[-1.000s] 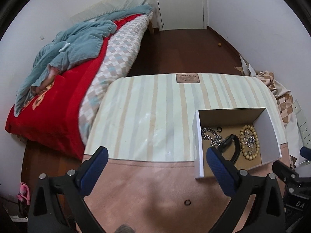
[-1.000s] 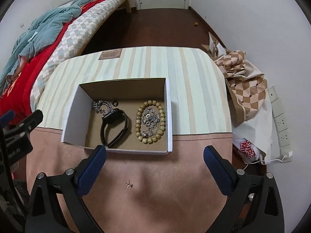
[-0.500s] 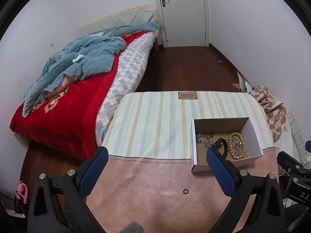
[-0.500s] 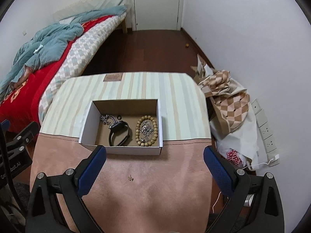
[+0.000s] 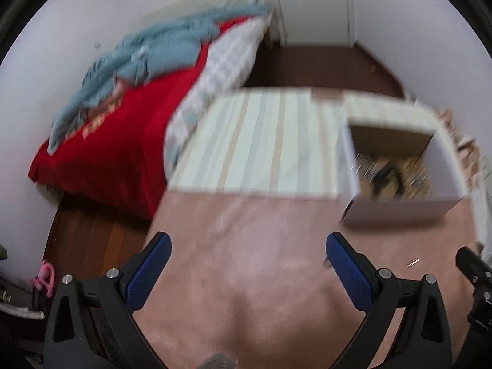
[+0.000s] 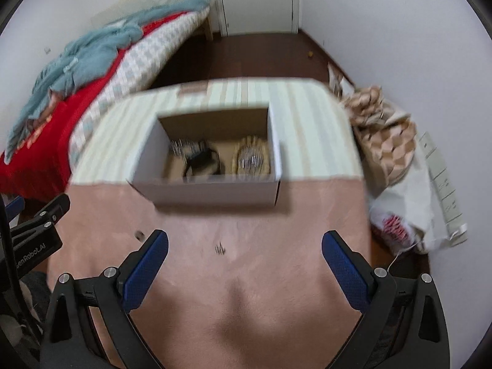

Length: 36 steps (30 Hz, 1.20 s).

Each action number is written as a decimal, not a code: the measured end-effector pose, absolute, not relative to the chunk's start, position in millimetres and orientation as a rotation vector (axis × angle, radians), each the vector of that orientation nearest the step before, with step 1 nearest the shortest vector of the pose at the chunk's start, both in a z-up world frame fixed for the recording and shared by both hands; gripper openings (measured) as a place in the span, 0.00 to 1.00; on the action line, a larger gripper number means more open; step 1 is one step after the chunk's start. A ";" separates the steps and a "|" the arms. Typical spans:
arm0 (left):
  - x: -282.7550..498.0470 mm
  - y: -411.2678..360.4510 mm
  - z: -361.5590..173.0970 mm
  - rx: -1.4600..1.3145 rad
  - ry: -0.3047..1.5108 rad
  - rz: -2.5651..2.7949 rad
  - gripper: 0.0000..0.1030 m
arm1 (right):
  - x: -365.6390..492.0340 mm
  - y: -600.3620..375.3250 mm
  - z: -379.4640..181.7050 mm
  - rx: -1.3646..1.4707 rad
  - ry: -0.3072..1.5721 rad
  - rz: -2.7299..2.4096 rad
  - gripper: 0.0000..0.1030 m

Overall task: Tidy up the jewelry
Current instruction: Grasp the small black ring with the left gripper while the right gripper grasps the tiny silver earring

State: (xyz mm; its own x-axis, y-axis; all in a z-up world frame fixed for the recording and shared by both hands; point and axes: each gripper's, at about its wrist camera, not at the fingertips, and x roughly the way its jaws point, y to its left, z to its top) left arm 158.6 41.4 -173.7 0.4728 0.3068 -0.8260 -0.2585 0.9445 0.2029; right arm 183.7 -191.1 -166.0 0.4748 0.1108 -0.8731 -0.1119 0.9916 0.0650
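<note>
A white cardboard box (image 6: 215,189) stands on the table, also in the left wrist view (image 5: 399,207). Inside lie a silver chain (image 6: 181,147), a black bracelet (image 6: 201,161) and a wooden bead bracelet (image 6: 253,158). A small earring (image 6: 220,248) lies on the pink cloth in front of the box. A small dark ring (image 6: 140,234) lies to its left. My right gripper (image 6: 244,264) is open and empty, just behind the earring. My left gripper (image 5: 247,269) is open and empty, left of the box. Both views are blurred.
The table has a pink cloth (image 6: 246,276) in front and a striped cloth (image 5: 261,141) behind. A bed (image 5: 123,123) with red and teal covers stands to the left. Checked fabric and bags (image 6: 390,160) lie on the right by the wall.
Both grippers first pulled up and back from the table, then dropped down and forward towards it. The box looks larger than half a second ago. Both stay open.
</note>
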 end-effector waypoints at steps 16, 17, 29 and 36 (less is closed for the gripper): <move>166.3 74.1 -251.5 0.066 1.170 0.424 1.00 | 174.0 -149.7 -265.3 -0.037 1.019 0.236 0.10; 166.9 73.2 -251.6 0.067 1.170 0.421 1.00 | 172.6 -148.6 -266.7 -0.046 1.013 0.240 0.09; 180.6 15.9 -250.5 0.034 1.166 0.206 0.99 | 167.8 -190.4 -243.5 0.043 0.990 0.167 0.09; 183.8 -1.1 -253.6 0.016 1.154 0.115 0.43 | 163.6 -208.2 -235.7 0.075 0.966 0.134 0.09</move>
